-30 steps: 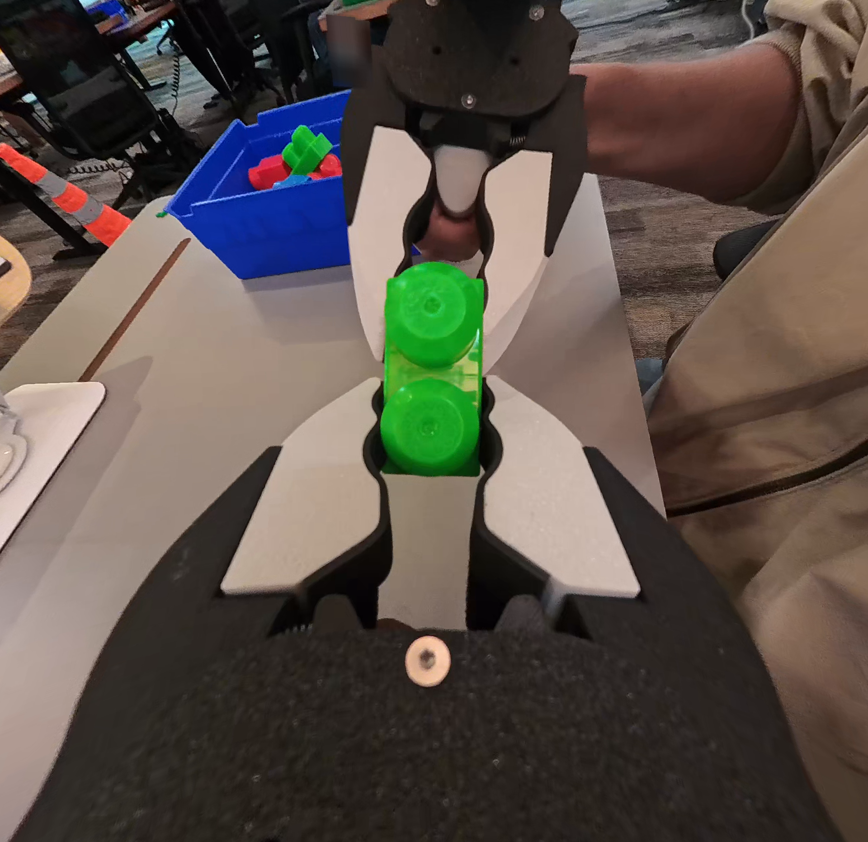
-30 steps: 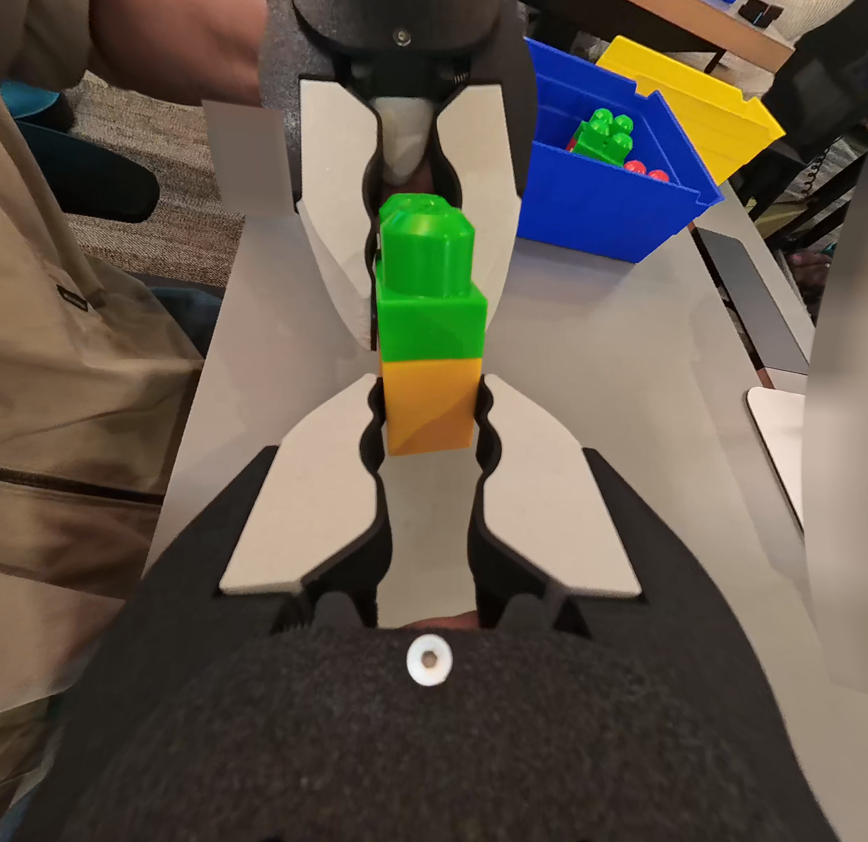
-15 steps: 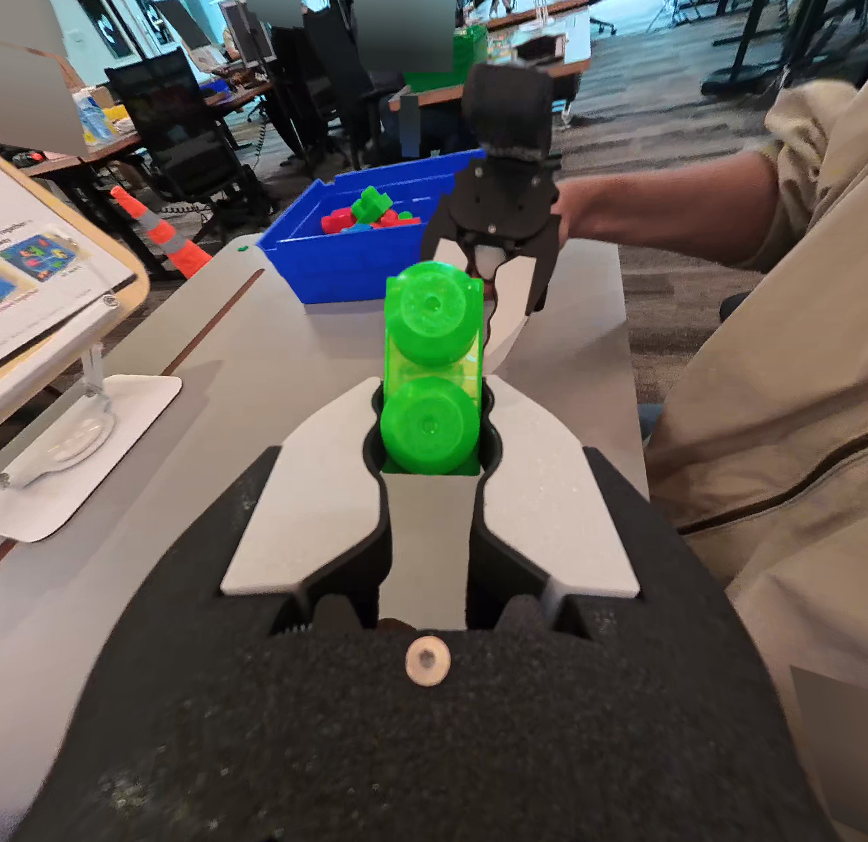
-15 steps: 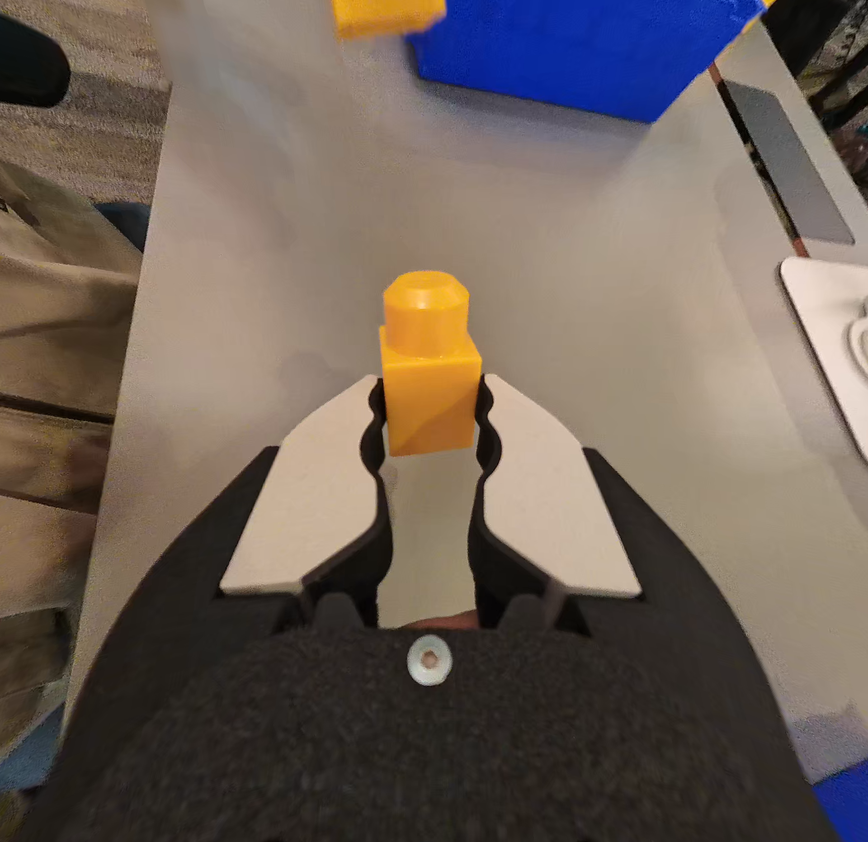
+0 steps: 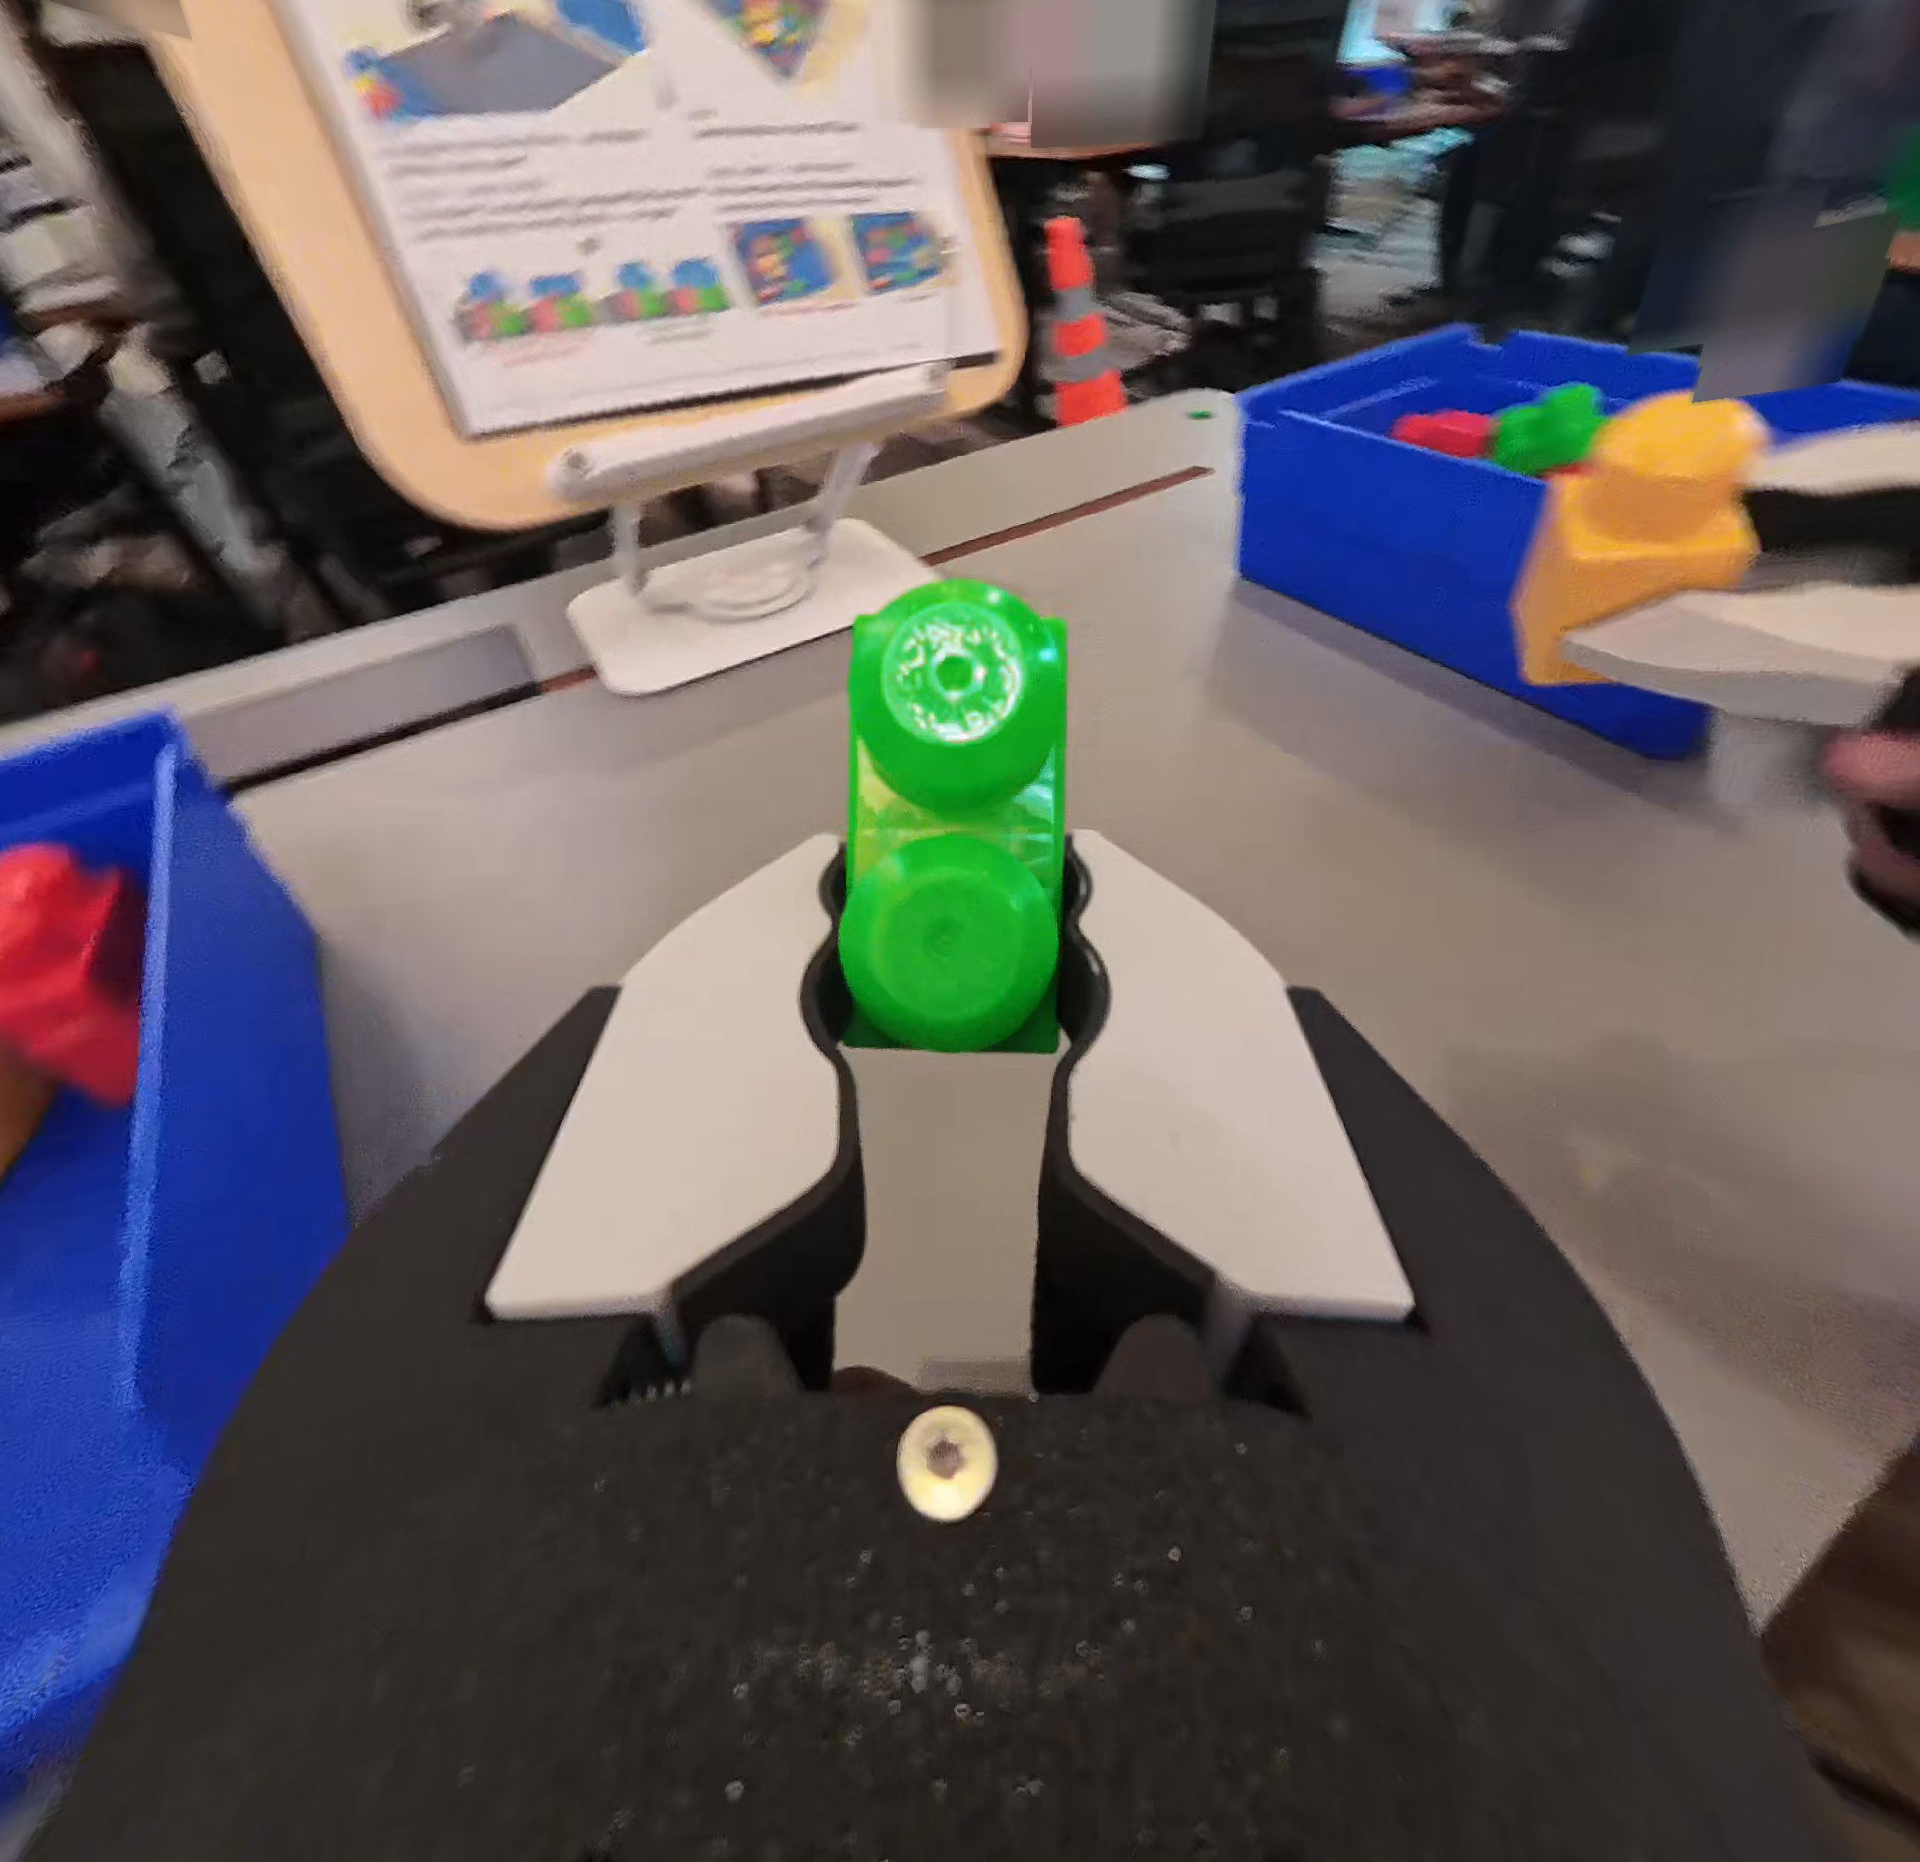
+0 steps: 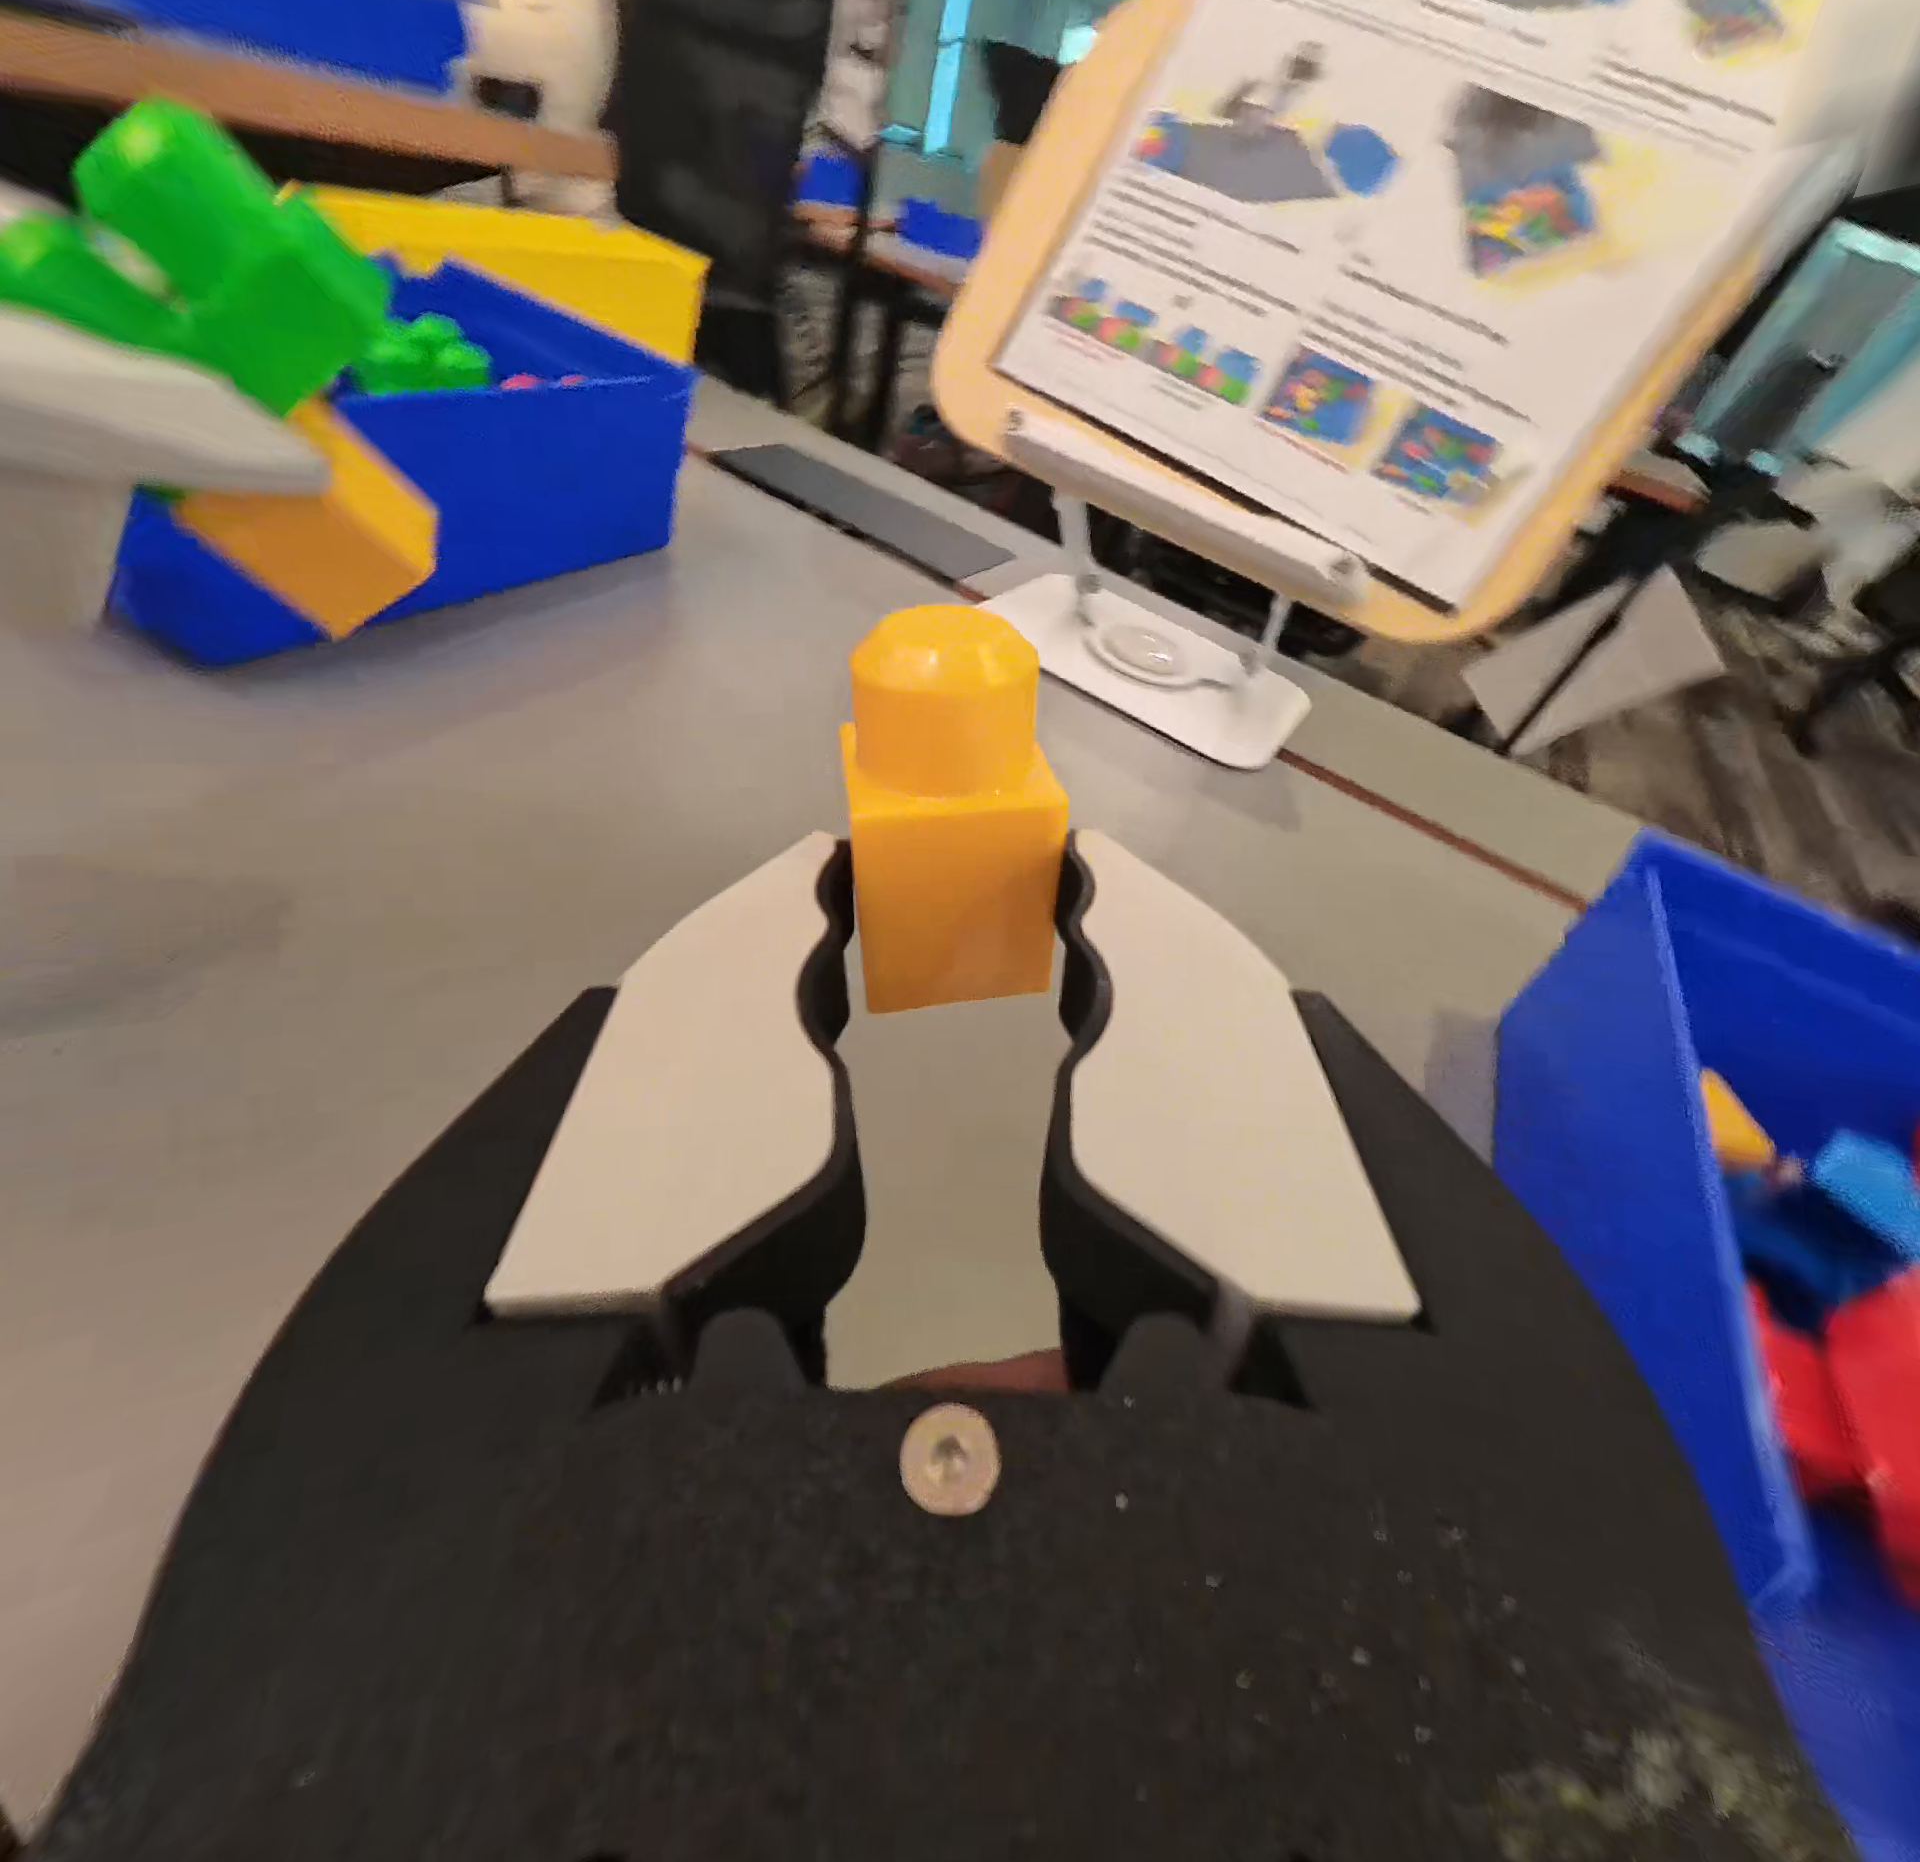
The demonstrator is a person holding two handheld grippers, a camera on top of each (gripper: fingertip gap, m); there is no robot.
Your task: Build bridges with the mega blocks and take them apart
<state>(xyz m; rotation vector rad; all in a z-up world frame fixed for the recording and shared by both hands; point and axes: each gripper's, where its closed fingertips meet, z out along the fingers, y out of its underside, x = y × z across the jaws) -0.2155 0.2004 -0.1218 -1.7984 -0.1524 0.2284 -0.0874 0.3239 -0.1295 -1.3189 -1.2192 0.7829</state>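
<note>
Above the counter (image 5: 1403, 981), my left tongs (image 5: 951, 939) clamp the green block (image 5: 951, 825), right tongs (image 6: 951, 929) the orange block (image 6: 951, 856); shallow tip grips risk drops.

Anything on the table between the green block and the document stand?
No. Left wrist view shows bare grey table between the green block and the stand's white base.

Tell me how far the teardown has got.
Done: no bridge stands on the table; one orange block is off, clamped alone in the right gripper. In hand: the left gripper grips the green block, a second orange block stuck under it. Left, likely: split those, bin all three in a blue bin.
</note>
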